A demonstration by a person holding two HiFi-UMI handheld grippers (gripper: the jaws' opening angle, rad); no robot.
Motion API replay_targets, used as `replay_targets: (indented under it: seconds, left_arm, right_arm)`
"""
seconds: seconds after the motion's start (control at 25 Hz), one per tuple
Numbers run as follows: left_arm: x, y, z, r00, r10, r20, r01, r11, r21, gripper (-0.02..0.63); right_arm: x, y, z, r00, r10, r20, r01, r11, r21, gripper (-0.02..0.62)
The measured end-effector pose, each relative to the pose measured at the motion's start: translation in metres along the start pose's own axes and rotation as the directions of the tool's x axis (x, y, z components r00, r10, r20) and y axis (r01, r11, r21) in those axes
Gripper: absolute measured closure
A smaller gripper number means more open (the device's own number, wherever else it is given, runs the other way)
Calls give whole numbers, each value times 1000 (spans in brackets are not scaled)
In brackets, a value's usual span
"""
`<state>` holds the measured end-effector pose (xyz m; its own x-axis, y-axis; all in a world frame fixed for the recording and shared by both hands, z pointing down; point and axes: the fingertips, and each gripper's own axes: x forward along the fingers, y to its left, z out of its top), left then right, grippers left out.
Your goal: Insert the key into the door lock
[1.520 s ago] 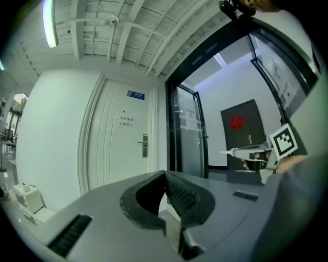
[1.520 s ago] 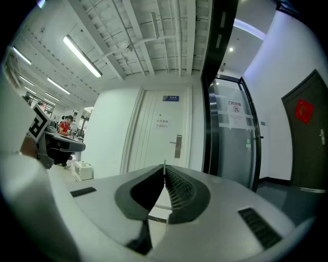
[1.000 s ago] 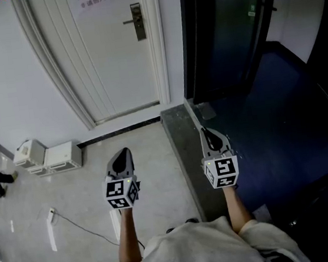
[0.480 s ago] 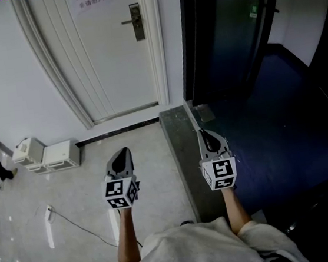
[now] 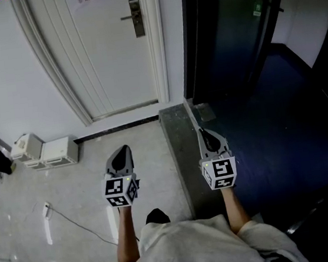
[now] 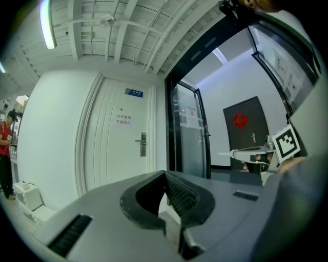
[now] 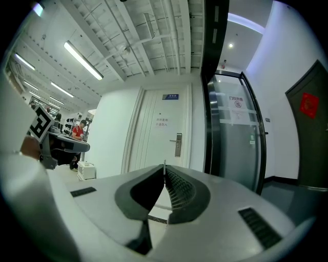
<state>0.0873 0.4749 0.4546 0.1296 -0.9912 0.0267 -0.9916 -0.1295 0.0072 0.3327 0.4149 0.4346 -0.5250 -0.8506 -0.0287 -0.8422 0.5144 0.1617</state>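
A white door stands ahead, with its metal handle and lock plate at its right edge. The lock also shows in the left gripper view, and the same lock in the right gripper view. My right gripper is held level toward the door, well short of it. It is shut on a thin key, whose tip peeps out between the jaw tips. My left gripper is beside it on the left, jaws together and empty. Its jaw tips meet with nothing between them.
A dark glass door in a black frame stands right of the white door, over a dark stone threshold. White boxes sit by the left wall, and a cable lies on the floor. A person in red stands far left.
The person has stepped toward the door; a foot now shows below the grippers. Both grippers went forward with the step. The jaws look the same.
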Motion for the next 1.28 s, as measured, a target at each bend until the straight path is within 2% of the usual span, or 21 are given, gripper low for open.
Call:
replay_targets:
  seconds: [0.24, 0.4, 0.48, 0.76, 1.04, 1.28]
  left_arm:
    - [23, 14, -3, 1000, 5, 2, -5, 1000, -4, 589]
    - [44, 28, -23, 999, 1, -45, -2, 1000, -18, 589]
    - [59, 40, -25, 999, -4, -38, 3, 1000, -22, 589]
    - [140, 100, -22, 999, -34, -13, 33, 999, -34, 589]
    - [227, 167, -12, 998, -68, -14, 67, 995, -68, 589]
    - [284, 204, -6, 996, -87, -6, 86, 992, -94, 589]
  right_arm:
    - [29, 1, -4, 1000, 22, -7, -22, 1000, -15, 566]
    - [56, 0, -17, 999, 21, -29, -21, 1000, -3, 566]
    - [76, 1, -21, 999, 21, -35, -21, 1000, -3, 566]
    - [167, 1, -24, 999, -1, -45, 1, 1000, -17, 566]
    - [268, -5, -7, 997, -33, -64, 30, 998, -50, 566]
    - [334, -6, 3, 996, -40, -82, 33, 995, -90, 566]
